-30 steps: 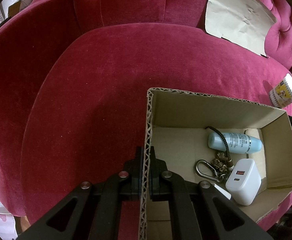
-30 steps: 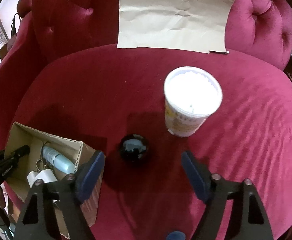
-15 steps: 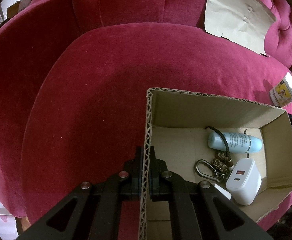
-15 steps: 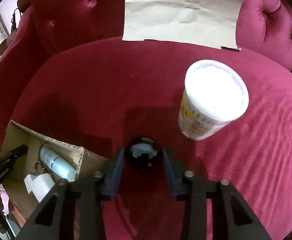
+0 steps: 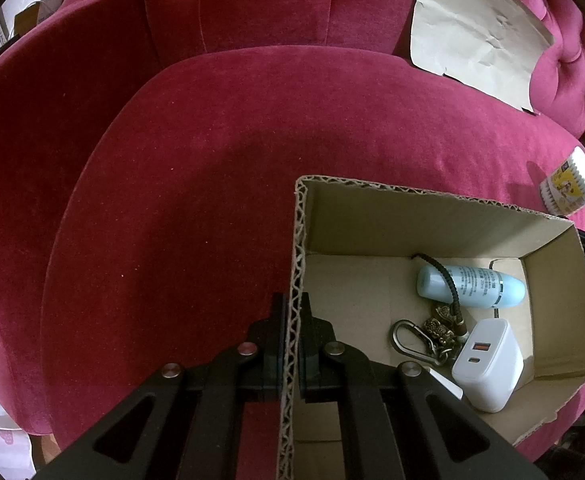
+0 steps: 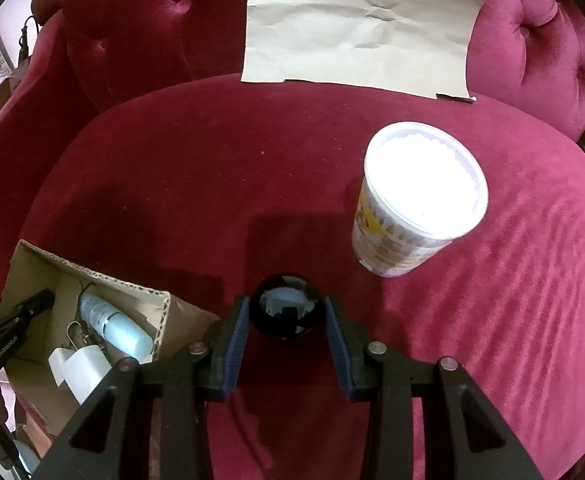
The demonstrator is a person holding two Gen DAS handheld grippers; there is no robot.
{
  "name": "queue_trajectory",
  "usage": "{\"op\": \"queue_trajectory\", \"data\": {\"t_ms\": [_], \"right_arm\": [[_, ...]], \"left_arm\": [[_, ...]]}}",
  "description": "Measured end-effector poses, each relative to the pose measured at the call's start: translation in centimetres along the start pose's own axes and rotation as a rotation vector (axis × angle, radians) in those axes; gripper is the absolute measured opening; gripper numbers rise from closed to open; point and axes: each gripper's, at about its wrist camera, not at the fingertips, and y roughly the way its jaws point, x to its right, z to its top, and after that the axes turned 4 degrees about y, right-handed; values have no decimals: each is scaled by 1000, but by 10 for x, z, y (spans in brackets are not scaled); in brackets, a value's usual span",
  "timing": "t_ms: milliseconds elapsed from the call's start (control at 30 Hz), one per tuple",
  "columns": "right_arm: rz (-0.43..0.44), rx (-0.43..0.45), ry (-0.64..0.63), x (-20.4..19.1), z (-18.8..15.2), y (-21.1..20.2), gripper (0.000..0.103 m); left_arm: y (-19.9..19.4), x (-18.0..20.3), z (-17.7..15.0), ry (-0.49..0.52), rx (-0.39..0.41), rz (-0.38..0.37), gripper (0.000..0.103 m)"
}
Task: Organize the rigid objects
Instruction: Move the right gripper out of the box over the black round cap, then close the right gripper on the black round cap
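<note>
The right gripper is grasping a glossy black ball, its blue pads pressing on the ball's two sides above the red velvet seat. Beyond the right finger, a white lidded tub is standing upright, apart from the ball. Farther beyond, a sheet of brown paper is leaning against the backrest. The left gripper is clenching the corrugated wall of the cardboard box, one finger on each face. Inside the box, right of the fingers, are lying a carabiner keychain, a white charger and, beyond them, a pale blue bottle.
</note>
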Motion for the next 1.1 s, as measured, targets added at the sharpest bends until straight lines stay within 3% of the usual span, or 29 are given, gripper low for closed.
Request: {"op": "queue_trajectory", "data": {"t_ms": [1100], "right_arm": [[-53, 4, -57, -15, -6, -60, 41]], "left_arm": [[-1, 0, -2, -6, 7, 2, 4]]}}
